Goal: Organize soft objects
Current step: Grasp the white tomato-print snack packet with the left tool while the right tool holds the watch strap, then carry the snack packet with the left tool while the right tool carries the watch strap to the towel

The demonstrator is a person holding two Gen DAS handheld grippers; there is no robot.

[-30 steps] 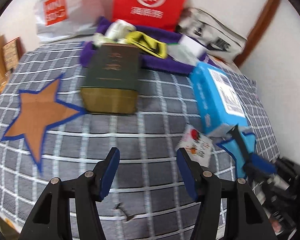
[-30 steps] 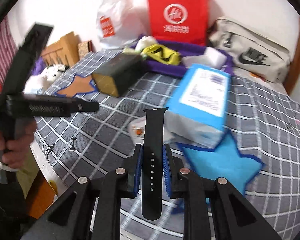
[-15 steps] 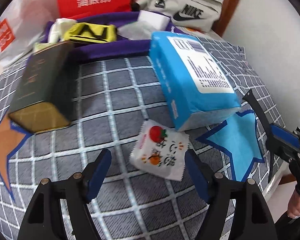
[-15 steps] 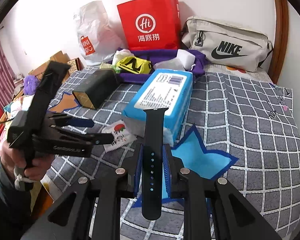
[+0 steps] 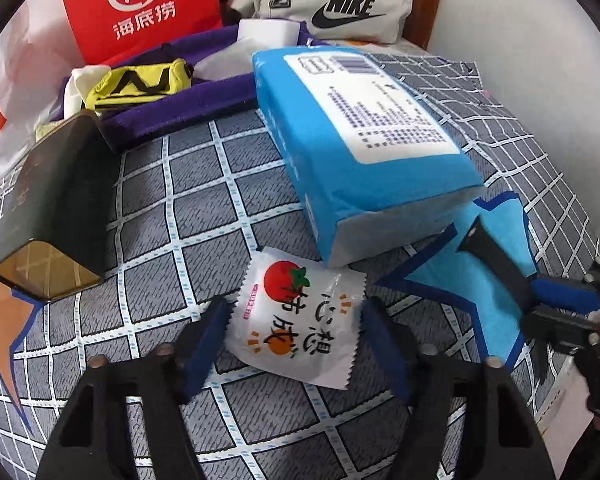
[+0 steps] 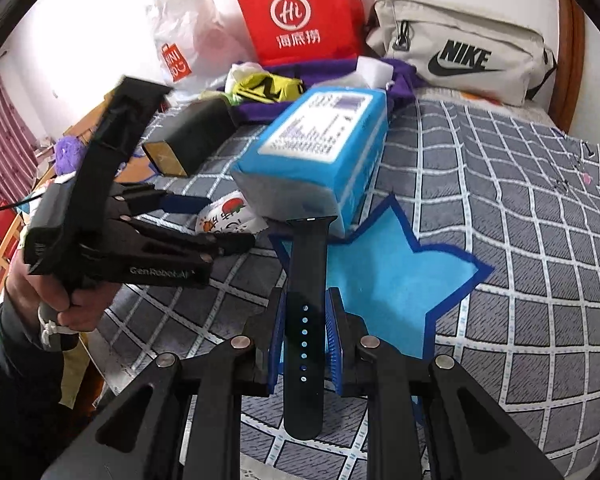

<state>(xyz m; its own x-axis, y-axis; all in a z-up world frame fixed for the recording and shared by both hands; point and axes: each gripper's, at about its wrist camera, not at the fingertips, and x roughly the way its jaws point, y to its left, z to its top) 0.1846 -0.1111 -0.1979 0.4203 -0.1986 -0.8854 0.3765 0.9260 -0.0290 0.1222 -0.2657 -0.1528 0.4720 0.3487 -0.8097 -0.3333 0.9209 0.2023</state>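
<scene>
Snack packet [image 5: 298, 320], white with a tomato print, lies flat on the grey checked bed cover [image 5: 168, 200] in the lower middle of my left wrist view, right between the blue pads of my left tongs [image 5: 296, 338]. Those tongs are closing around it, yet I see gaps on both sides, so the pads do not press on it. Just above the packet, the near end of the blue tissue pack [image 5: 360, 136] sits close to its top edge; I cannot tell whether they touch. At the left edge of that frame lies a dark green box [image 5: 56, 196] with a gold end, one corner over an orange star patch [image 5: 4, 328]. At the right, a blue star patch [image 5: 496, 248] shows under the tissue pack's corner. In my right wrist view, my right tongs [image 6: 306, 334] are pinching a black watch strap [image 6: 306, 280], which stands up the centre of the frame with its tip over the blue star. At the left of that view a hand [image 6: 52, 296] grips the left tool. Along the top of both frames stand a red paper bag [image 6: 300, 12], a beige waist bag [image 6: 460, 48], a white plastic bag [image 6: 180, 40] and a purple cloth [image 5: 188, 100].
</scene>
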